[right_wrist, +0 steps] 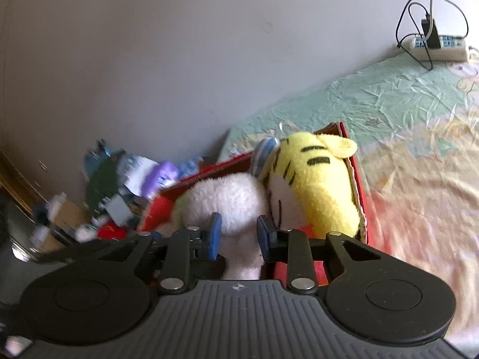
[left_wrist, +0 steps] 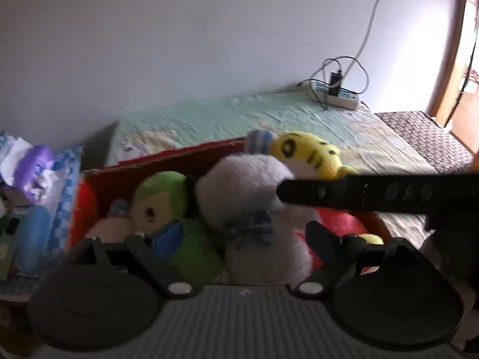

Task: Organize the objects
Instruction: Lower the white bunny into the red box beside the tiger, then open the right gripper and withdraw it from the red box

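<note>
A red cardboard box [left_wrist: 167,161] on the bed holds several plush toys: a white one [left_wrist: 248,191], a green one [left_wrist: 167,197] and a yellow tiger [left_wrist: 308,152]. My left gripper [left_wrist: 245,236] hangs open over the box's near side. Its fingers stand wide on either side of the white plush, clear of it. A black finger [left_wrist: 344,193] of my right gripper reaches in from the right onto that plush. In the right wrist view my right gripper [right_wrist: 239,233] is shut on the white plush [right_wrist: 230,197], its blue pads [right_wrist: 214,233] pinching the fur. The tiger [right_wrist: 317,179] lies against the box's right wall [right_wrist: 357,179].
The box sits on a wrinkled green and peach sheet [right_wrist: 404,95] beside a plain wall. A power strip with cables [right_wrist: 440,48] lies at the far end of the bed. A pile of packets and boxes [right_wrist: 113,194] fills the corner left of the box. A dark woven seat [left_wrist: 425,137] stands far right.
</note>
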`<action>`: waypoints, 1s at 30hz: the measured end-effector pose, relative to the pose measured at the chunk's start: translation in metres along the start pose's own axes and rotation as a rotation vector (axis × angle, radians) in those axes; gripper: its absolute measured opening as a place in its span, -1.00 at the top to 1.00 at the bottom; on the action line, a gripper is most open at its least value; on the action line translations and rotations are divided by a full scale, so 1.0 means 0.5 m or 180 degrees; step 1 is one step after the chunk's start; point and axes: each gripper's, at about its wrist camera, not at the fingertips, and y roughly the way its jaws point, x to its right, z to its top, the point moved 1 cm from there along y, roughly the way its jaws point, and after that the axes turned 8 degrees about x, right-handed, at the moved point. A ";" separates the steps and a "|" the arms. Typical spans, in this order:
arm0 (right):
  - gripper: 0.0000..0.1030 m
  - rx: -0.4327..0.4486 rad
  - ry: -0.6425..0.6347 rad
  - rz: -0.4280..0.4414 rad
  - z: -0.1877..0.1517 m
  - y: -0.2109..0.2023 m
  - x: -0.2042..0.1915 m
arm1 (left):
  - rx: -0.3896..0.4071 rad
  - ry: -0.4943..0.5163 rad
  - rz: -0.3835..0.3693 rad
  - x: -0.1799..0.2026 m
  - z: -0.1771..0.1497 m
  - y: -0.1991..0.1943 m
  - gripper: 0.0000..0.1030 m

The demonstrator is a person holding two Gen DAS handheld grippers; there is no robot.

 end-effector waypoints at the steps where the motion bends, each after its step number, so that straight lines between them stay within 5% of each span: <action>1: 0.44 -0.0004 -0.0033 -0.0038 -0.002 0.004 -0.003 | -0.0012 -0.0008 0.0035 -0.003 0.001 -0.003 -0.77; 20: 0.40 0.0071 -0.0282 -0.0387 -0.026 -0.038 -0.050 | -0.0258 -0.0070 0.0624 -0.025 -0.019 -0.037 -0.85; 30: 0.31 0.0158 -0.0385 -0.0927 -0.024 -0.086 -0.074 | -0.0311 -0.0020 0.0681 0.001 -0.021 -0.043 -0.94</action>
